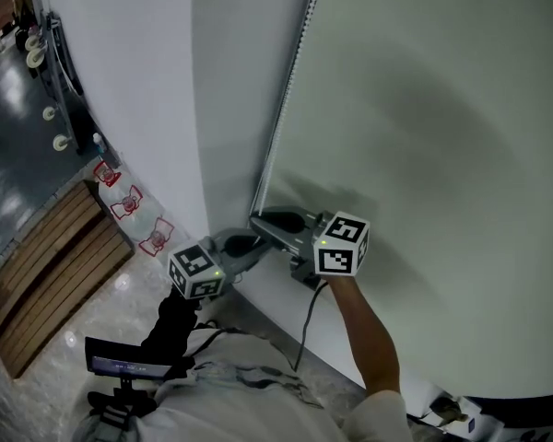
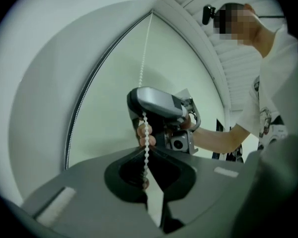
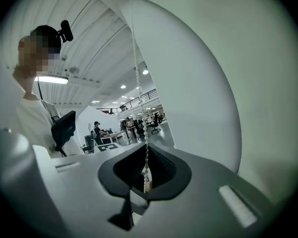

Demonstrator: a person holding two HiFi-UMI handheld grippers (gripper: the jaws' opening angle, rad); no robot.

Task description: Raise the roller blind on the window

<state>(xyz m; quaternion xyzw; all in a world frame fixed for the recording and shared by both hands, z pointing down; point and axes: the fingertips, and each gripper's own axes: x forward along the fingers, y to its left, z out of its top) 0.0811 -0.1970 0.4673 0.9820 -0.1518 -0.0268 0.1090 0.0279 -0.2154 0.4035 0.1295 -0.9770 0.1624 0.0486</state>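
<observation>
Left hand-held gripper [image 2: 147, 180] has its jaws brought fully together on the bead chain [image 2: 143, 73], which drops into the notch between them; just above it, the right hand-held gripper [image 3: 146, 182] is also clamped on the chain, its jaws nearly together with the beads pinched in the slot. Both point roughly level and meet low down beside the blind's edge, the left one lower. The chain rises from them in a thin white line to the top of the window. The roller blind [image 1: 424, 109] hangs fully lowered, a pale sheet covering all of the window that shows, next to a white wall [image 1: 138, 81]. That chain looks light, limp and smooth, with no stiffness of its own, so it should only answer to a pull along its length. The beads likely give the jaws something to catch on, though a loose grip could slide from bead to bead. A hold high on the strand, drawn straight down hand over hand without jerking, seems safest for its small links.
</observation>
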